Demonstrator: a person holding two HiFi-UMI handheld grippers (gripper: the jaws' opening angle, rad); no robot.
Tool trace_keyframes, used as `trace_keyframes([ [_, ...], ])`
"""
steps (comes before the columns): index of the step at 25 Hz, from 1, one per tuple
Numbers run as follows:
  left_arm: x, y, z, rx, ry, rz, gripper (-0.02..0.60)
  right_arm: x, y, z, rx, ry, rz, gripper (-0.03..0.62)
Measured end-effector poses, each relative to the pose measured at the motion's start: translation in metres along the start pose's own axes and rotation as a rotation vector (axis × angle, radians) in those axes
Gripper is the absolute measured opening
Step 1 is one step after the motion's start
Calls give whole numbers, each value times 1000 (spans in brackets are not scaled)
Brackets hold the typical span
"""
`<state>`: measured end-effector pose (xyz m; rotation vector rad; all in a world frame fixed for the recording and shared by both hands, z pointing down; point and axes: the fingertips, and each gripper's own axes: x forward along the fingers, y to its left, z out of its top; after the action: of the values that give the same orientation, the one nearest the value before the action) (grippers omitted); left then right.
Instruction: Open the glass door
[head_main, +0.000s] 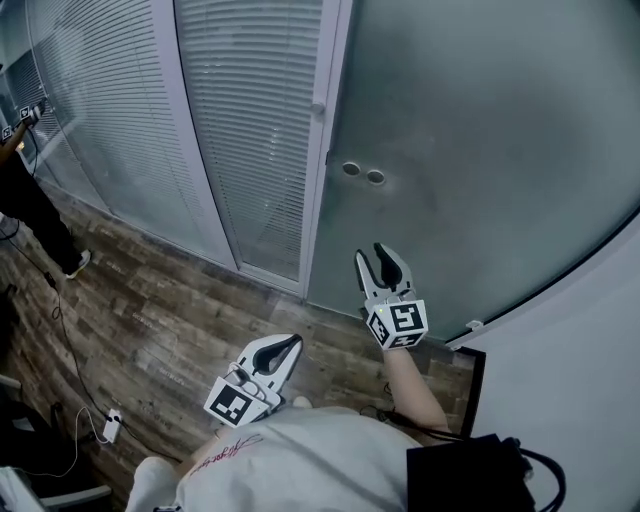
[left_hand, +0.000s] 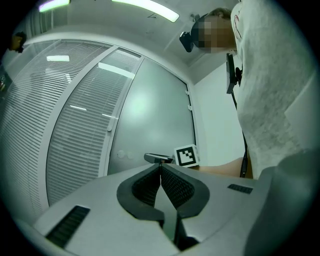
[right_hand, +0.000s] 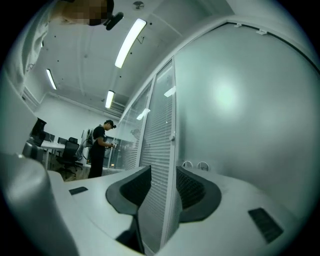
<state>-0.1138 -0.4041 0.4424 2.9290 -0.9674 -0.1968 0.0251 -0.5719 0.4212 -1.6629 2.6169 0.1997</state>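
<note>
Lowest in the head view, the left gripper (head_main: 283, 350) sits just above the wearer's pale shirt (head_main: 300, 455); its own view shows the jaws closed tip to tip with nothing between them. Higher and right of centre, the right gripper (head_main: 374, 258) has its jaws well apart and empty, touching nothing; through the gap its view shows only the far-off white frame post (right_hand: 173, 140). Beyond it the frosted glass door (head_main: 480, 140) fills the upper right, cut off at the top edge and by a white wall (head_main: 570, 370) lower right. Two small round fittings (head_main: 362, 173) near its left edge are too small to identify. A person in black (head_main: 25, 195), upper left, is half cropped by the frame
</note>
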Motion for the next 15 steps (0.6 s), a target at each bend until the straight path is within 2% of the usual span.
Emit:
trace_keyframes([
  [7,17,41,6,7,0,69,18,120,-67,-15,-7,54,-161,176],
  [15,13,72,4,6,18,164,18,164,-108,-27,4,70,-243,183],
])
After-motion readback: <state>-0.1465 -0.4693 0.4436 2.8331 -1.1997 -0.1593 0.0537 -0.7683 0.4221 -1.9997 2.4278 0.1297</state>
